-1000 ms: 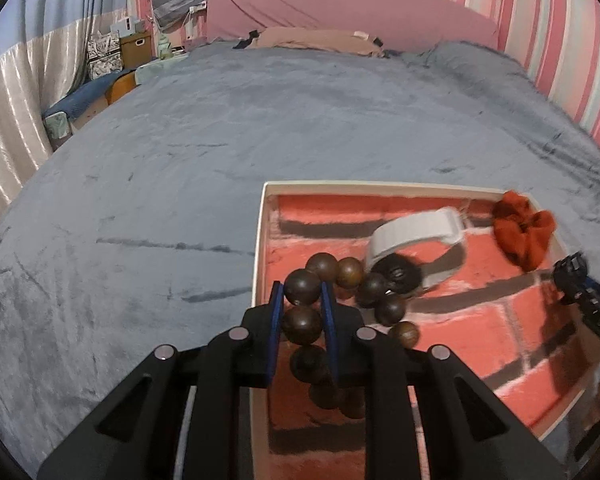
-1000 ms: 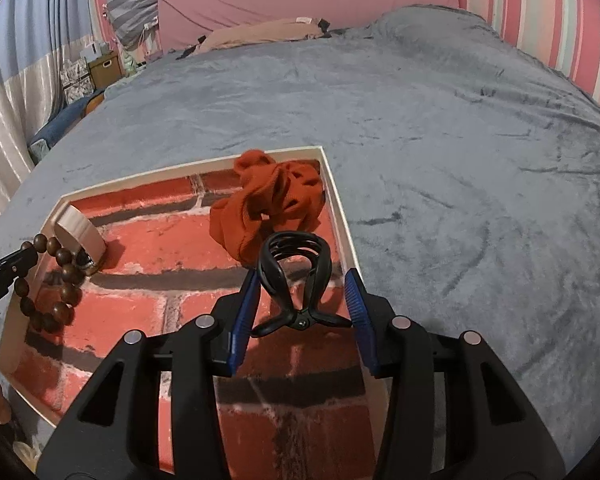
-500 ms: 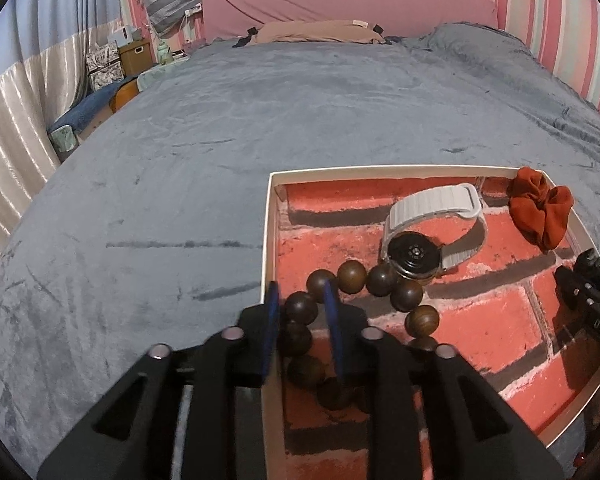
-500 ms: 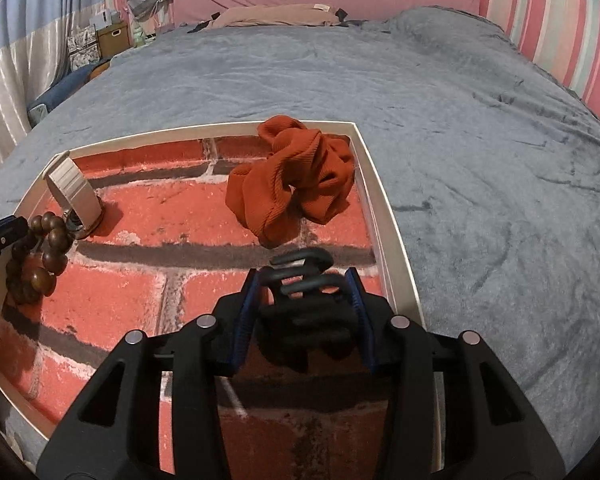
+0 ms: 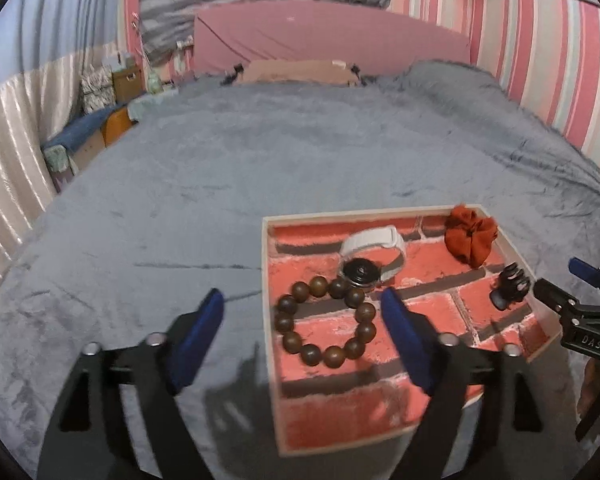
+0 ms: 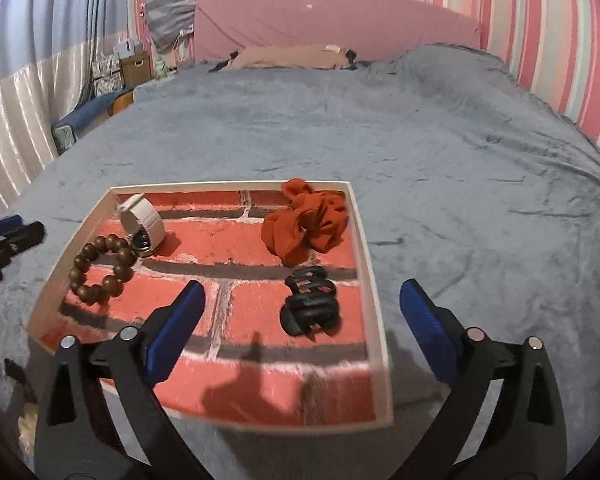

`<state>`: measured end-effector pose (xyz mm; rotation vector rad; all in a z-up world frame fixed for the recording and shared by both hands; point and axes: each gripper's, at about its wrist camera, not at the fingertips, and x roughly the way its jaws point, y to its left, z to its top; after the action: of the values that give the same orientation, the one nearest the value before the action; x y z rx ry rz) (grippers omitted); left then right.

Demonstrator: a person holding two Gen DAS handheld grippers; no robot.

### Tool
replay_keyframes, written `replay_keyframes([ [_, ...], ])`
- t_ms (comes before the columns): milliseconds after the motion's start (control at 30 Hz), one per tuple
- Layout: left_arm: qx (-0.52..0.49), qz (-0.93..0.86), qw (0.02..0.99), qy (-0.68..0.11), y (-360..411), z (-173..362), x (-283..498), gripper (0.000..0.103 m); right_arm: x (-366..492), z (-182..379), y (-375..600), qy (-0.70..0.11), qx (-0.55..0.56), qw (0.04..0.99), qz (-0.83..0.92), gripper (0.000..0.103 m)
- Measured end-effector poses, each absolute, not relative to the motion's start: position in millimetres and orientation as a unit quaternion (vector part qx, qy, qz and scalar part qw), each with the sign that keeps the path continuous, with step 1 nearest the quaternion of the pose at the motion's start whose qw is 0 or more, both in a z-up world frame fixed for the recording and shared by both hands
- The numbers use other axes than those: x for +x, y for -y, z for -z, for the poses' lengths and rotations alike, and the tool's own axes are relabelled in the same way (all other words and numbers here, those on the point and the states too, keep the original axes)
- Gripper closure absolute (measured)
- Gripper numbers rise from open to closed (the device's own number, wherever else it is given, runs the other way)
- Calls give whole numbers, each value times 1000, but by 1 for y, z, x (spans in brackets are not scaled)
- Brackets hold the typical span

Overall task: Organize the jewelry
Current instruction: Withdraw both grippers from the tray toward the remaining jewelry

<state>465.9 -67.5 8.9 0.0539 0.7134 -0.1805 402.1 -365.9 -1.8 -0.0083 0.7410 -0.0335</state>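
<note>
A shallow white-rimmed tray (image 5: 265, 280) (image 6: 370, 280) with a red brick-pattern floor lies on the grey bed. In it lie a brown wooden bead bracelet (image 5: 325, 322) (image 6: 102, 268), a watch with a white strap (image 5: 370, 252) (image 6: 142, 224), an orange scrunchie (image 5: 471, 238) (image 6: 306, 224) and a black hair claw clip (image 5: 510, 286) (image 6: 310, 306). My left gripper (image 5: 302, 334) is open and empty, above the tray's near left part. My right gripper (image 6: 300, 326) is open and empty, above the near right part; it also shows in the left wrist view (image 5: 580, 304).
The grey blanket (image 5: 260, 160) spreads all round the tray. A pink headboard (image 5: 332, 36) and a pillow stand at the far end. Boxes and bags (image 5: 108, 84) crowd the floor at the far left by the curtain.
Both grippers opened and pulled back and up. The left let the bead bracelet go into the tray; the right let the claw clip go near the scrunchie.
</note>
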Motion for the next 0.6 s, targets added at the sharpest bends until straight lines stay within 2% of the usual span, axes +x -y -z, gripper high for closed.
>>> replay_keyframes([
  [133, 24, 87, 938, -335, 43, -29, 439, 19, 373, -7, 377, -357, -2, 934, 34, 4],
  [200, 14, 79, 940, -331, 28, -38, 425, 12, 363, -10, 379, -354, 0, 934, 42, 4],
  [600, -14, 60, 942, -330, -35, -33, 346, 12, 291, -31, 369, -331, 2, 942, 51, 4],
])
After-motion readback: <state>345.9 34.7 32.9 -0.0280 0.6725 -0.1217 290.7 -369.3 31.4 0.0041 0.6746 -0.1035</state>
